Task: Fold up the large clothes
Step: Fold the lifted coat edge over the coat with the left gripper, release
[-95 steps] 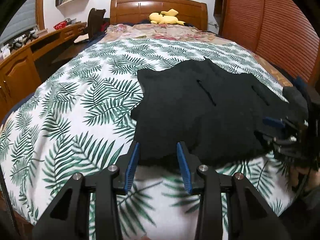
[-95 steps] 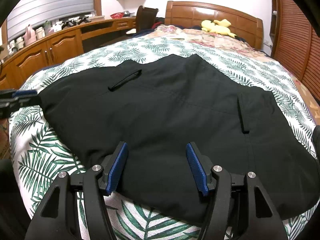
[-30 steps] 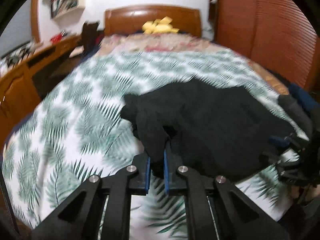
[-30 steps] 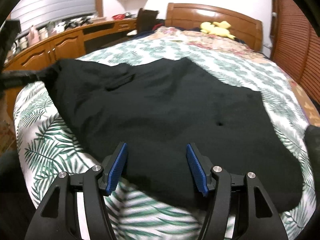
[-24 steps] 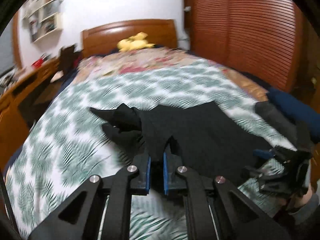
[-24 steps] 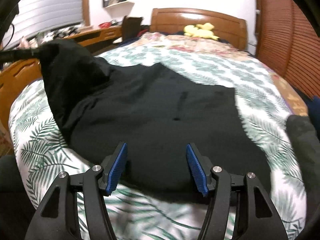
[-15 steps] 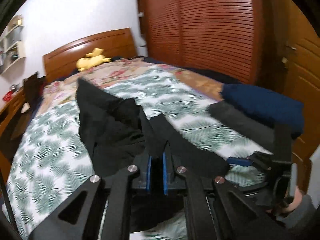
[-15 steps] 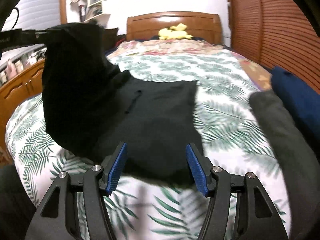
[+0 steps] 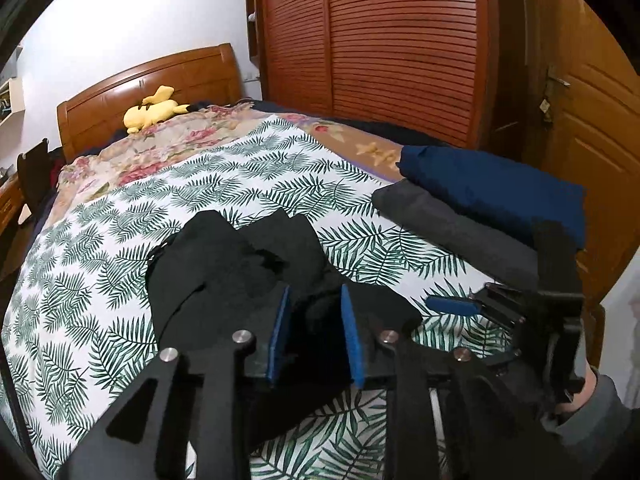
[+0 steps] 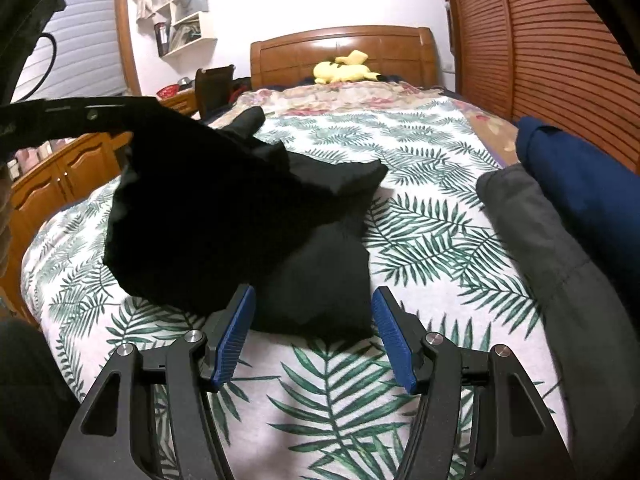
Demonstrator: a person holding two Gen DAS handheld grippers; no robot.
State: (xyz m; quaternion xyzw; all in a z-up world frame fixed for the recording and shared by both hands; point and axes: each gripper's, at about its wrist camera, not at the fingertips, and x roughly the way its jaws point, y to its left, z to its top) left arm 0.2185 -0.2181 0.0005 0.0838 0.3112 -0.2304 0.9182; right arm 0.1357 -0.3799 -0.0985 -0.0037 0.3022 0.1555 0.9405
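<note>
Bed [image 10: 424,216]: covered by a white spread printed with green palm leaves; a floral quilt lies toward the wooden headboard [image 10: 340,52], where a yellow plush toy [image 10: 344,68] rests.
Wardrobe [image 9: 380,48]: reddish louvred doors run along the right of the bed.
Black garment [image 10: 224,216]: lies bunched near the foot of the bed, one side lifted and doubled over the part lying flat on the spread.
Folded pile: a grey garment [image 9: 452,228] and a navy garment [image 9: 492,188] lie side by side at the bed's right edge, apart from the black one.
Left tool [image 9: 316,336]: its jaws are opening; black cloth sits between the blue pads, though whether they are pressing on it cannot be told.
Right tool [image 10: 316,332]: jaws stand wide apart just in front of the garment's near edge, holding nothing; a grey sleeve [image 9: 592,412] shows behind it in the left view.
</note>
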